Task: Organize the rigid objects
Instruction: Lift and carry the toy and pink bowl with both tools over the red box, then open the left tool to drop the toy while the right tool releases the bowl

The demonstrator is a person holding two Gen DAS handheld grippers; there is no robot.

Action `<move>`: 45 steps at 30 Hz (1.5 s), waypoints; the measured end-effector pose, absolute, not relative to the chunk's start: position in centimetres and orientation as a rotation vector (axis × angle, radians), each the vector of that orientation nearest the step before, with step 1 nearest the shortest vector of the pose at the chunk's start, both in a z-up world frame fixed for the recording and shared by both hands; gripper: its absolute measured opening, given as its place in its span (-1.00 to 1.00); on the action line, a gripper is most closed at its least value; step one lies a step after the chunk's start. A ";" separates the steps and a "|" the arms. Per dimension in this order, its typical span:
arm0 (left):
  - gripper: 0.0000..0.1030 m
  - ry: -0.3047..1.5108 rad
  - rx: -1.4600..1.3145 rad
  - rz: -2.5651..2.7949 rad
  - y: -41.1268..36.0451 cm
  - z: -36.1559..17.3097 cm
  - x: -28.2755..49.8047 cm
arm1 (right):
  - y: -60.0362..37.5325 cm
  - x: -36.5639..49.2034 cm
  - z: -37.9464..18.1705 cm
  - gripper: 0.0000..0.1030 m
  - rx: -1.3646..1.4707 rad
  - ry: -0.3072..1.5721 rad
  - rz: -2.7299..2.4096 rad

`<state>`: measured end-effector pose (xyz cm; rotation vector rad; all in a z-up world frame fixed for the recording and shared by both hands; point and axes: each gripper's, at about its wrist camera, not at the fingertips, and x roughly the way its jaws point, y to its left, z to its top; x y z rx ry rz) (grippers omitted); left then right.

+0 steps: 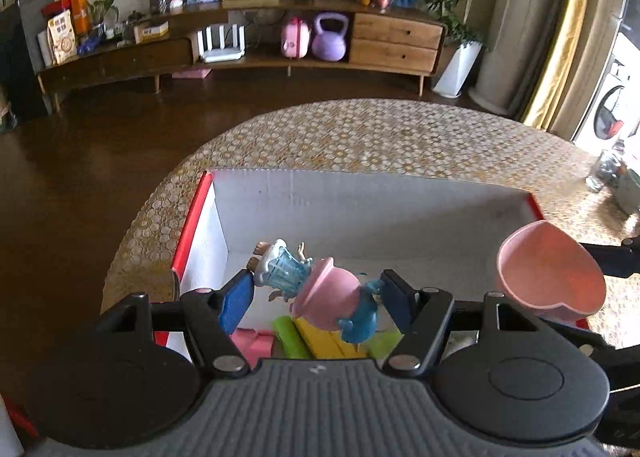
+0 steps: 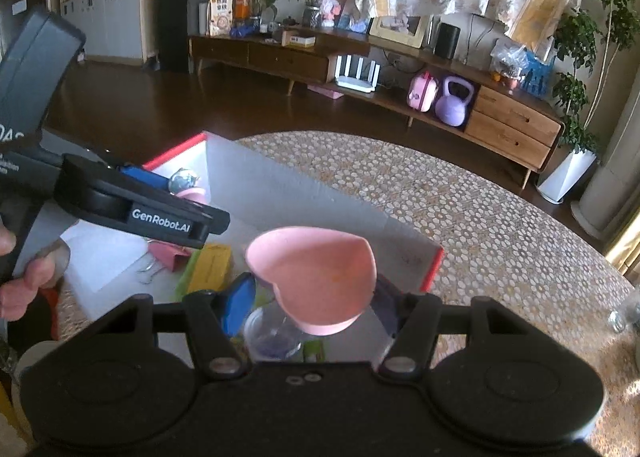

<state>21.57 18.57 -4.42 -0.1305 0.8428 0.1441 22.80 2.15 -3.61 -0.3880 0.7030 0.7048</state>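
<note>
A white box with red edges (image 1: 360, 209) stands on the round patterned table. My left gripper (image 1: 316, 293) is above the box, its jaws shut on a toy figure (image 1: 320, 293) with a pink hat, a blue body and a clear blue skirt. My right gripper (image 2: 316, 297) is shut on a pink heart-shaped bowl (image 2: 316, 277), held over the box's right part; the bowl also shows in the left wrist view (image 1: 552, 269). Yellow, green and pink blocks (image 1: 320, 337) lie in the box. The left gripper's body shows in the right wrist view (image 2: 140, 209).
The round table (image 2: 500, 225) extends far and right of the box. A clear cup (image 2: 272, 333) and a pink binder clip (image 2: 168, 257) lie in the box. A low wooden cabinet (image 1: 392, 41) with a purple kettlebell stands against the far wall.
</note>
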 end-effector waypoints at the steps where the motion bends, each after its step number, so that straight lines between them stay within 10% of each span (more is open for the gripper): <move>1: 0.35 0.850 -0.134 0.147 18.8 -4.7 22.0 | 2.5 23.3 -4.0 0.20 -0.389 0.711 0.702; 30: 0.30 1.122 -0.173 0.114 19.2 -9.8 29.0 | 5.9 25.9 -8.8 0.22 -0.424 0.922 0.734; 45: 0.33 0.986 -0.175 0.085 17.7 -5.1 24.9 | 2.2 23.5 -4.1 0.34 -0.330 0.817 0.765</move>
